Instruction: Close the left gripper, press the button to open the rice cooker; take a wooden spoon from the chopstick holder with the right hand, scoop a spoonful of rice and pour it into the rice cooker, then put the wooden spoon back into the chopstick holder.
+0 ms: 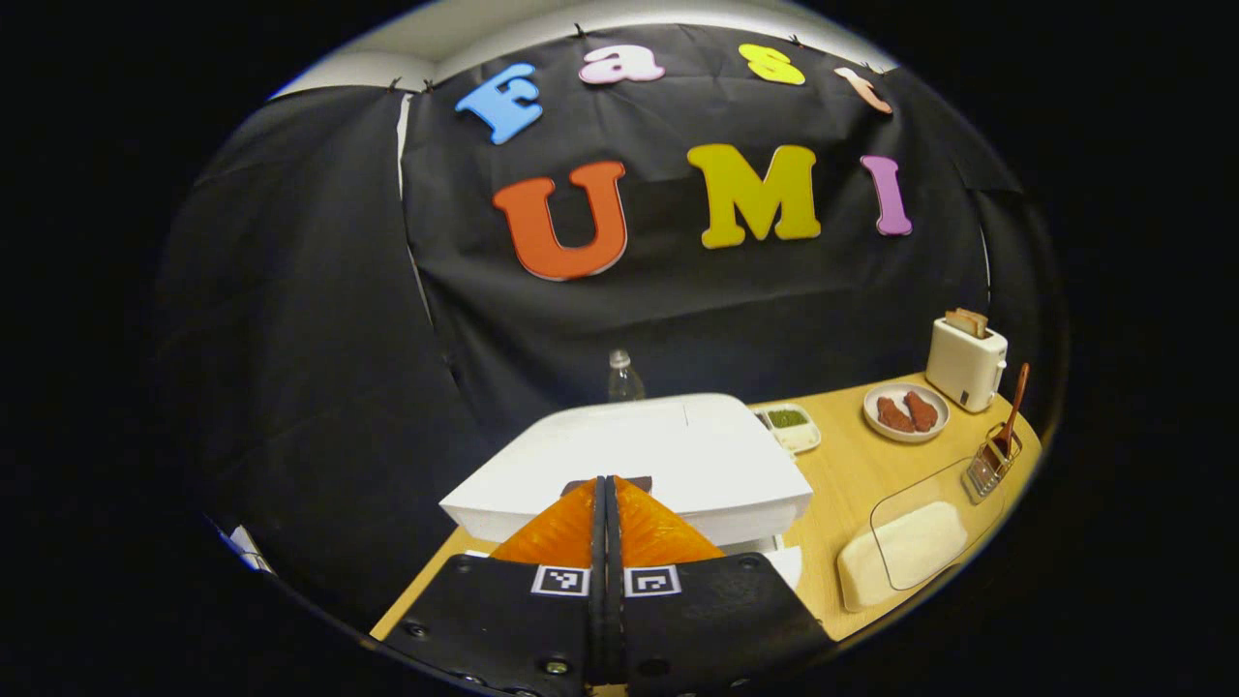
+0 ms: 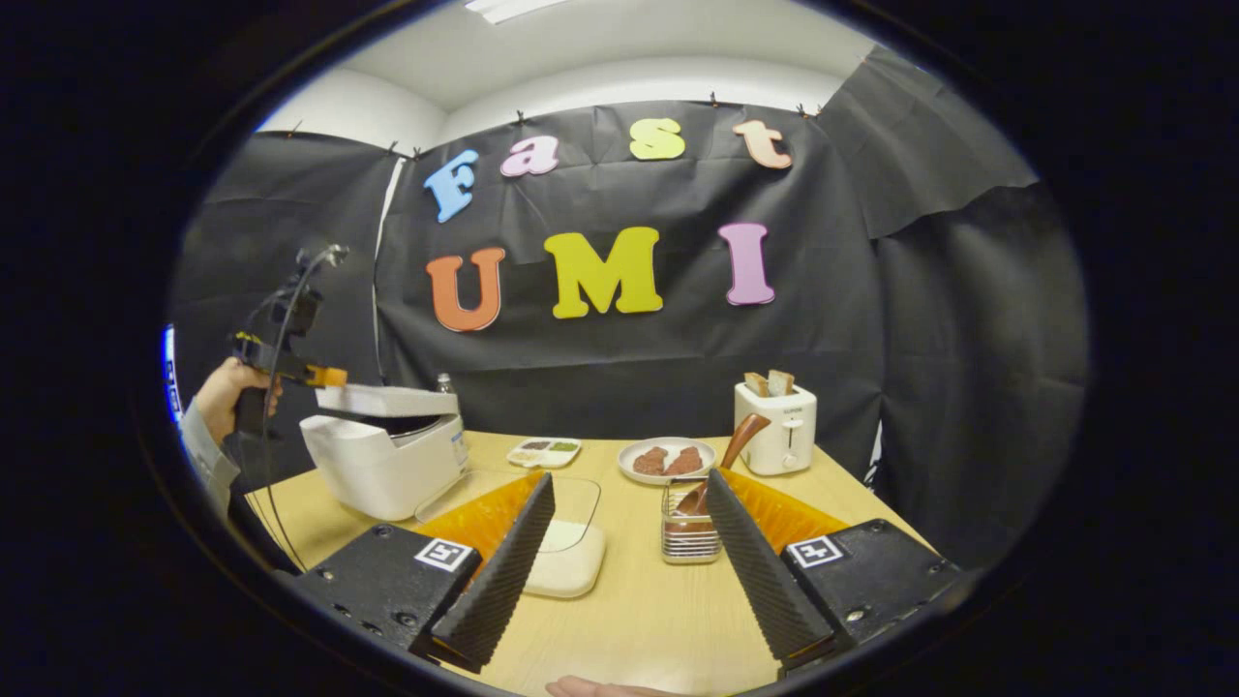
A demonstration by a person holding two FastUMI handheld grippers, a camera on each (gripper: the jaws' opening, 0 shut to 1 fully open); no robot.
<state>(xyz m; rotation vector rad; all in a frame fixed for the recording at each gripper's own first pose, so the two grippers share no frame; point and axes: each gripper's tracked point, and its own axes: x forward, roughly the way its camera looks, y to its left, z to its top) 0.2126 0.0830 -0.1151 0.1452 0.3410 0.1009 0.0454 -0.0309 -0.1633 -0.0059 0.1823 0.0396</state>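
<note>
The white rice cooker stands at the table's left, its lid lifted a little with a dark gap under it. My left gripper is shut with nothing in it, its tips at the front edge of the lid. It also appears in the right gripper view, where a hand holds the left gripper. My right gripper is open and holds nothing. A wire chopstick holder just ahead of it carries the wooden spoon. A clear dish of rice lies left of the holder.
At the back stand a white toaster with bread, a plate of brown food pieces and a small divided sauce tray. A plastic bottle stands behind the cooker. The table edge runs close to the cooker's left.
</note>
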